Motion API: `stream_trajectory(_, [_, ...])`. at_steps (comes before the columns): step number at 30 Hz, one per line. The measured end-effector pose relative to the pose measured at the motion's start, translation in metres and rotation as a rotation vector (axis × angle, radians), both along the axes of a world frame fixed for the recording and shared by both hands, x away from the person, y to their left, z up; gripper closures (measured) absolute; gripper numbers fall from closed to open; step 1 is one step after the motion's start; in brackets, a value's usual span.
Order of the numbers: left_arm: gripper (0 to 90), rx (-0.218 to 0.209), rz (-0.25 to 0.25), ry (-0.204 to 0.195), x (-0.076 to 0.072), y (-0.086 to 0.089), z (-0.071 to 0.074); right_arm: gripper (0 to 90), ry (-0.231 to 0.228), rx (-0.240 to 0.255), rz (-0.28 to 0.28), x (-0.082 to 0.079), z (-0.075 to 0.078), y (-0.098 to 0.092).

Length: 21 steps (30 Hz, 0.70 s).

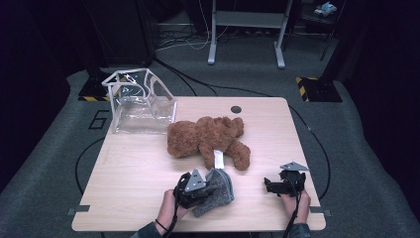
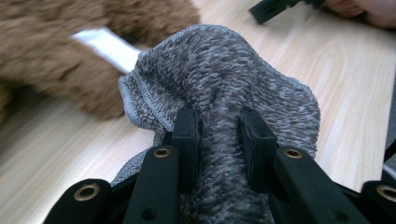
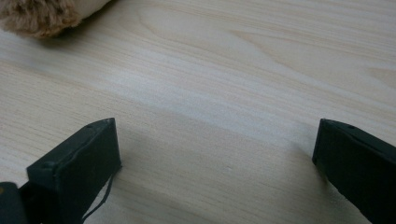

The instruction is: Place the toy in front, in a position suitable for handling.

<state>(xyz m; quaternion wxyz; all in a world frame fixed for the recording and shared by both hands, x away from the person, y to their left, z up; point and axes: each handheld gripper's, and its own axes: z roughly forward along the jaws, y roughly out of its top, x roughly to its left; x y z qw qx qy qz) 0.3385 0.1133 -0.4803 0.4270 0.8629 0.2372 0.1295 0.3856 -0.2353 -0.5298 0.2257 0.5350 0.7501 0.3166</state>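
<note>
With the grey knit cloth [image 2: 219, 88] pinched by only a fold in the left gripper [image 2: 218, 140] just beside the teddy bear [image 1: 208, 136], and the right gripper [image 3: 217, 154] held wide open and empty, the cloth could be dropped.

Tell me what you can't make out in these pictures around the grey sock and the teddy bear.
- Grey sock: in the high view the left gripper covers its near end; in the left gripper view the bottom edge cuts it off.
- White tag on the teddy bear: print too small.
- Clear bag: contents unreadable through glare.
</note>
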Motion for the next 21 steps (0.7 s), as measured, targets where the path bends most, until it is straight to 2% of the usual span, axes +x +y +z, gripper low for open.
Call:
stream_trajectory(5, [70.4,-0.002,-0.040,0.022,0.007,-0.017,-0.006,0.1,0.000,0.001,-0.002,0.000,0.000,0.000])
stream_trajectory(7, [69.7,0.002,-0.061,0.059,0.013,-0.025,-0.014,0.1,0.000,0.001,-0.002,0.000,0.000,0.000])
stream_trajectory(9, [69.0,0.006,-0.070,0.068,0.014,-0.027,-0.017,0.1,-0.001,-0.002,-0.003,0.000,0.000,0.000])
stream_trajectory(10, [64.9,0.005,-0.071,0.084,0.016,-0.028,-0.020,0.1,0.000,0.000,-0.001,0.000,0.000,0.000])
stream_trajectory(11, [64.9,0.005,-0.060,0.089,0.017,-0.029,-0.022,0.1,0.000,0.000,-0.001,0.000,0.000,0.000])
stream_trajectory(13, [56.7,0.008,-0.058,0.099,0.018,-0.029,-0.024,0.1,0.000,0.000,-0.002,0.000,0.000,0.000])
stream_trajectory(15, [37.0,0.003,-0.036,0.085,0.017,-0.027,-0.022,0.1,0.000,0.000,-0.001,0.000,0.000,0.000])
stream_trajectory(16, [31.6,0.003,-0.036,0.085,0.017,-0.027,-0.022,0.1,0.000,0.000,-0.001,0.000,0.000,0.000])
stream_trajectory(17, [31.6,0.008,-0.023,0.075,0.017,-0.025,-0.020,0.1,0.000,0.000,-0.001,0.000,0.000,0.000])
stream_trajectory(18, [27.8,0.000,-0.022,0.075,0.017,-0.022,-0.018,0.1,0.000,0.001,-0.002,0.000,0.000,0.000])
stream_trajectory(19, [20.9,-0.001,-0.001,0.066,0.016,-0.016,-0.014,0.5,-0.002,-0.003,-0.003,0.000,0.000,0.000])
stream_trajectory(20, [18.7,-0.001,-0.001,0.066,0.016,-0.016,-0.014,0.5,-0.004,0.000,-0.006,0.000,0.000,0.000])
stream_trajectory(21, [16.8,-0.004,0.021,0.064,0.016,-0.009,-0.010,0.6,-0.004,0.005,-0.011,0.000,0.000,0.000])
